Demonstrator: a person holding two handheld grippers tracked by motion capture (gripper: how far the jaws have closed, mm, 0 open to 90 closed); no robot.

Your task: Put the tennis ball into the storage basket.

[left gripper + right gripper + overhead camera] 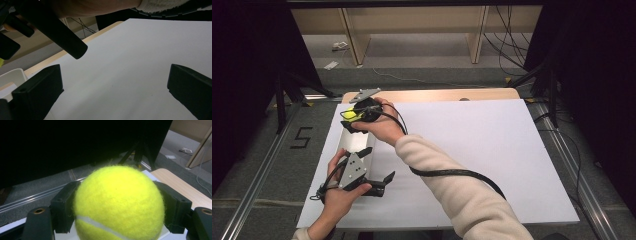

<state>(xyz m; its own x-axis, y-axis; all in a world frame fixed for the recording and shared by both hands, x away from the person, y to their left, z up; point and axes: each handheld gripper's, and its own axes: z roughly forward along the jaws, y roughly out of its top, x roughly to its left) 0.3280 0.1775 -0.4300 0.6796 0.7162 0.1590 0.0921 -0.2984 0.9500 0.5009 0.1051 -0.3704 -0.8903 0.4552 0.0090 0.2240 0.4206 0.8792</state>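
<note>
Nearest the high camera we see our cream sleeve (462, 195), the right forearm crossing up and left over the table. That hand grips the right gripper (353, 116) above the far left of the white board (492, 150), with its grey three-cornered plate (364, 93) on the far side and its cable (452, 173) looping back along the arm. A yellow tennis ball (349, 114) sits at its jaws, held over a white tray (353, 141) at the board's left edge; what the tray holds we cannot tell. Our left hand (337, 197) holds the left gripper (380, 175) low at the near left, pointing right, jaws spread wide with nothing between them. The board lies on a light wooden tabletop (437, 94); grey floor, metal rails and pale wooden shelving (412, 30) lie beyond.

From the left gripper view we look along its two black jaws, far apart and empty, over bare white board (125, 75). A corner of the white tray (12, 76) shows at the left, and our right arm and its cable pass overhead.

From the right gripper view we see the tennis ball (117, 203) pressed between the two jaws, clamped at both sides, its white seam low on the front. Behind it are a dark curtain, grey floor and the tabletop's wooden edge (177, 186).
</note>
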